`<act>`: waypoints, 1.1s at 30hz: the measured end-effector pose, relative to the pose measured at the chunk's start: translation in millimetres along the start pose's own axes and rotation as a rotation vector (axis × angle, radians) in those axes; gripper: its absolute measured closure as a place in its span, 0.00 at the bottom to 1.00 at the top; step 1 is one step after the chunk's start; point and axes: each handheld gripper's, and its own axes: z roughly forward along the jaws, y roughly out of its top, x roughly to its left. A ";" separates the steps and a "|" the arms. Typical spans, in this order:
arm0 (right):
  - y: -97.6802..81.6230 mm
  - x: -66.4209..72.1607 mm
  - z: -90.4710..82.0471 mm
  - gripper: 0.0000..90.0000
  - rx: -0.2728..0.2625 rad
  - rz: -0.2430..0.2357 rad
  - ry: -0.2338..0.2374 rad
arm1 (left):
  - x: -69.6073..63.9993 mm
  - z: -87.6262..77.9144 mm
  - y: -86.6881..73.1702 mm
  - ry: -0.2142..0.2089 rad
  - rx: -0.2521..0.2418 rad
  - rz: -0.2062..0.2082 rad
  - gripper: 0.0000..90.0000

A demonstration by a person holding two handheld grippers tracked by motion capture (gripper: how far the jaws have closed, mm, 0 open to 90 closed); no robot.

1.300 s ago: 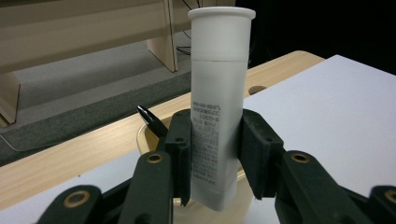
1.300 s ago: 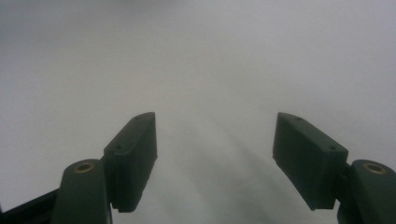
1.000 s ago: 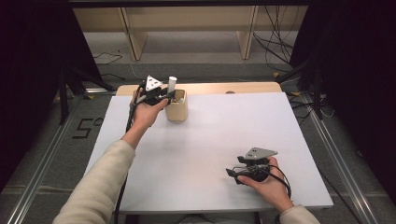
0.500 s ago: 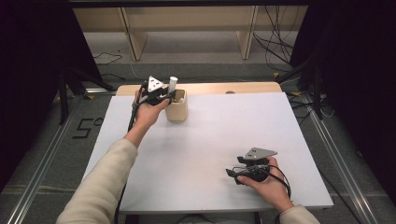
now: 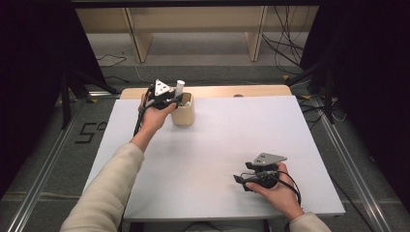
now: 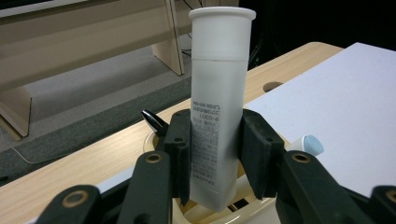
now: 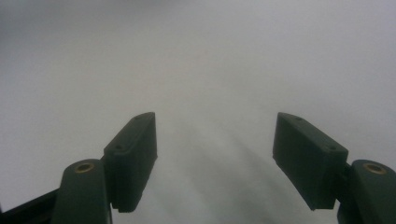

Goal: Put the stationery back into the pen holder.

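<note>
Resting near the front edge of the white table top [image 5: 208, 159], right of centre: one right gripper [image 5: 240, 179], its one hand [image 5: 275, 191] wrapped round the body, jaws spread wide apart with nothing between them, bare white surface just under the pads [image 7: 133, 154] in the right gripper view. Broad open room across the middle of the board, no object lying between the two hands. Farther off, toward the far left corner: one left gripper [image 6: 215, 149], carried by the other hand [image 5: 153, 116] with a cream sleeve [image 5: 104, 193] behind it, jaws clamped on one white tube [image 6: 219, 107]. Tube upright, flared cap end up, printed side toward the camera, gripped on both sides at its lower half, bottom end dipping into the mouth of one cream cup [image 5: 183, 112]. Counted inside that cup beside the tube: one dark pointed tip [image 6: 154, 122] to the left, one rounded white and pale blue end [image 6: 306, 144] to the right. Cup close to the board's far edge, a strip of wooden table [image 5: 261, 91] just beyond it, then grey floor and pale wooden legs farther back.
</note>
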 end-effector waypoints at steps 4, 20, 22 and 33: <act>-0.1 0.2 0.2 0.35 0.000 0.001 0.001 | 0.7 1.4 -1.8 0.003 0.011 -0.001 0.73; 0.0 0.7 0.7 0.35 0.002 0.003 0.002 | 2.3 -5.5 0.7 0.015 0.004 0.010 0.67; 0.0 0.7 0.6 0.35 0.001 0.003 0.001 | 1.9 -8.1 1.4 0.013 0.001 0.006 0.67; 0.1 0.5 0.5 0.35 0.000 0.002 -0.001 | -0.4 -23.9 6.1 -0.004 0.010 0.000 0.65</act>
